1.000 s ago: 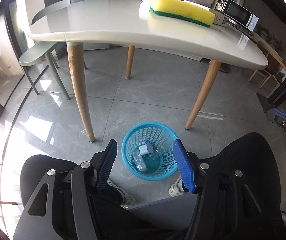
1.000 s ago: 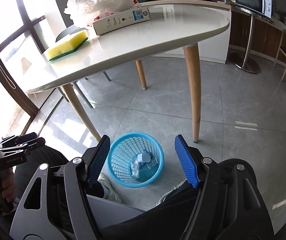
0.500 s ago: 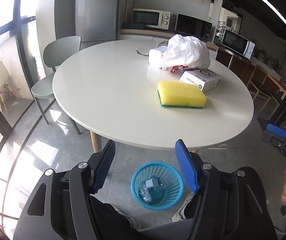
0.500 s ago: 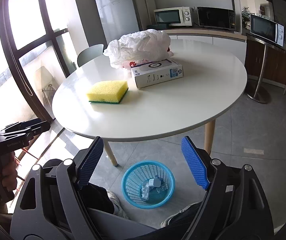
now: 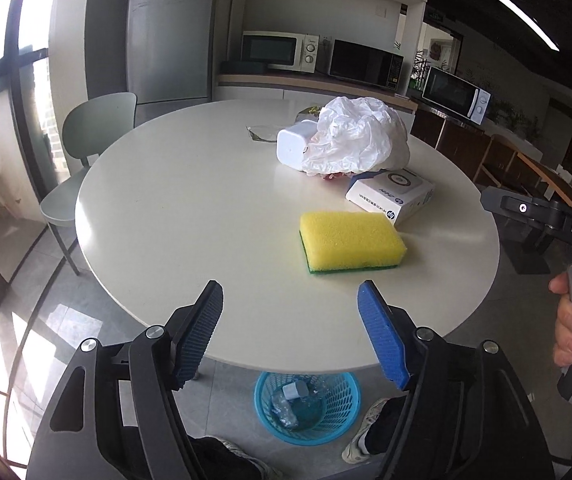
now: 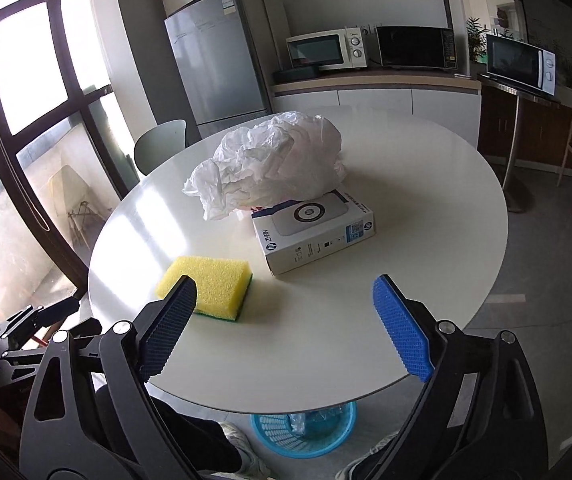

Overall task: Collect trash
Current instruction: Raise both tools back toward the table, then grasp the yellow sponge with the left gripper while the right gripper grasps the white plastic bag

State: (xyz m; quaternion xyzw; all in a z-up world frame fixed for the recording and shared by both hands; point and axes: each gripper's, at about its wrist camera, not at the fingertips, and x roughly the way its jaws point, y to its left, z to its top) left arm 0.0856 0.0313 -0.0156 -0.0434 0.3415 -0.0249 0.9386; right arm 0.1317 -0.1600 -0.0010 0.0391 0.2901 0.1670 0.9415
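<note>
On the round white table (image 5: 189, 208) lie a crumpled white plastic bag (image 5: 358, 140), a white HP box (image 5: 392, 196) and a yellow sponge (image 5: 350, 240). They also show in the right wrist view: the bag (image 6: 273, 164), the box (image 6: 314, 232), the sponge (image 6: 209, 284). A blue trash basket (image 5: 306, 408) with plastic trash stands on the floor under the table's near edge, partly hidden in the right wrist view (image 6: 306, 432). My left gripper (image 5: 290, 332) is open and empty above the near edge. My right gripper (image 6: 281, 320) is open and empty, just short of the sponge.
A white container (image 5: 292, 148) and a clear wrapper (image 5: 261, 133) lie beside the bag. A green chair (image 5: 85, 148) stands at the table's left. A fridge (image 5: 169, 36) and microwaves (image 5: 281, 50) line the back wall. My legs and shoes (image 5: 362, 436) flank the basket.
Both grippers have risen from floor level at the basket to above the table's near edge. Both stay open and empty. The tabletop objects now lie in front of them.
</note>
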